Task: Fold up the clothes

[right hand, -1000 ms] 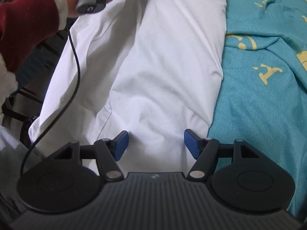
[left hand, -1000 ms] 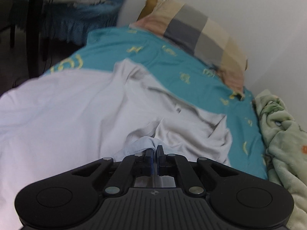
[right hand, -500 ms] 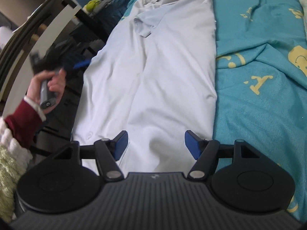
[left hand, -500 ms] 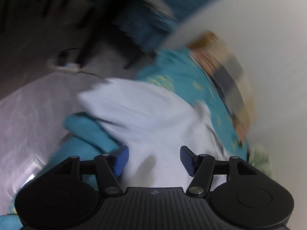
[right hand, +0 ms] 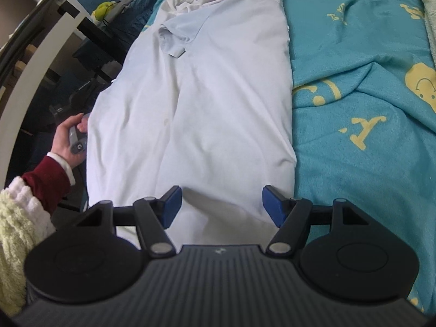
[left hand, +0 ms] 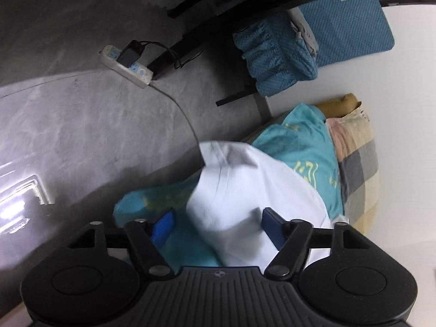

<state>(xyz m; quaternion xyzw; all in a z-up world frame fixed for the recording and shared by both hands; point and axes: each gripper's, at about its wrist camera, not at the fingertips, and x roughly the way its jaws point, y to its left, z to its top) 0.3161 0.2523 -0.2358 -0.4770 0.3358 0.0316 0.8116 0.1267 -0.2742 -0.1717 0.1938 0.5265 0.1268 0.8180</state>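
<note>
A pale white shirt (right hand: 207,103) lies lengthwise on the teal bed sheet (right hand: 368,87), one side folded inward and its collar at the far end. My right gripper (right hand: 222,204) is open just above the shirt's near hem, holding nothing. In the left wrist view the shirt's edge (left hand: 245,199) drapes over the side of the bed. My left gripper (left hand: 218,224) is open there, its fingers apart around that draped cloth without pinching it. A hand (right hand: 69,139) in a dark red sleeve holds the left gripper's handle beside the bed.
A checked pillow (left hand: 357,158) rests against the white wall. On the grey floor (left hand: 81,114) lies a power strip (left hand: 126,65) with a cable. A chair with a blue knitted cover (left hand: 275,57) and a black desk frame stand beside the bed. A pale green blanket (right hand: 427,0) lies far right.
My left gripper opened, let go of the shirt fabric, and swung down to the side of the bed. The right gripper stayed open and drew back toward the hem.
</note>
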